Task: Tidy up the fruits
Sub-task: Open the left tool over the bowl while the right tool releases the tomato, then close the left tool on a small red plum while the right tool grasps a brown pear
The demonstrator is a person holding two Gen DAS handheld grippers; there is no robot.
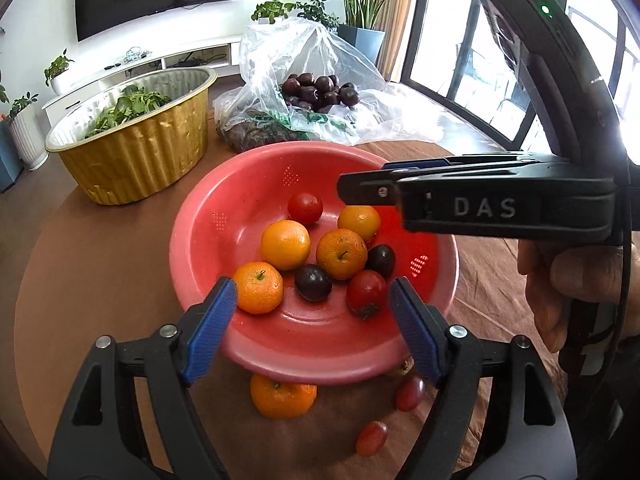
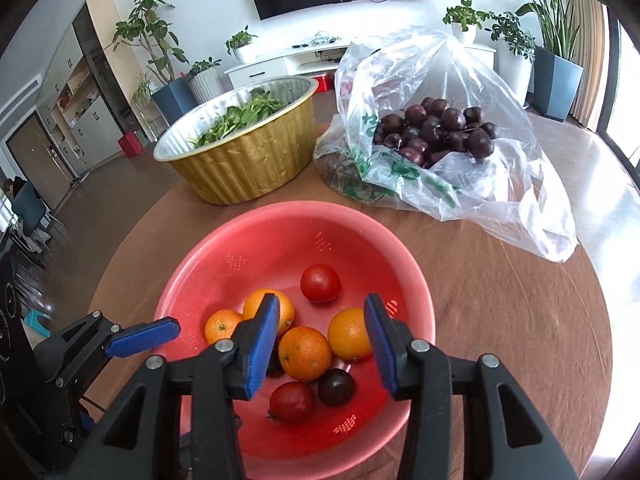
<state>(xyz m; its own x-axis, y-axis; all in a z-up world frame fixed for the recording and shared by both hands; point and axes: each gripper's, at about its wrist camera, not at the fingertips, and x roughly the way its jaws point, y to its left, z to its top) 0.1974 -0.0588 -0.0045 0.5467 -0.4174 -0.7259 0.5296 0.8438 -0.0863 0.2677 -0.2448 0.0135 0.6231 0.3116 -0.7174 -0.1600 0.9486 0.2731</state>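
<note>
Both the left gripper (image 1: 312, 308) and right gripper (image 2: 322, 342) hang wide and empty over the round red plastic colander (image 2: 208, 264) collecting oranges, tomatoes and plums, while a loose orange mandarin (image 1: 283, 398) waits near its rim.

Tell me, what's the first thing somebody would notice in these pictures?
Probably the big red bowl in the middle of the table, filled with oranges, red tomatoes and dark plums. Both the left gripper and the right gripper hang open over it. Behind it stand a shiny gold foil tub of green leaves and a clear plastic bag of dark fruit.
</note>
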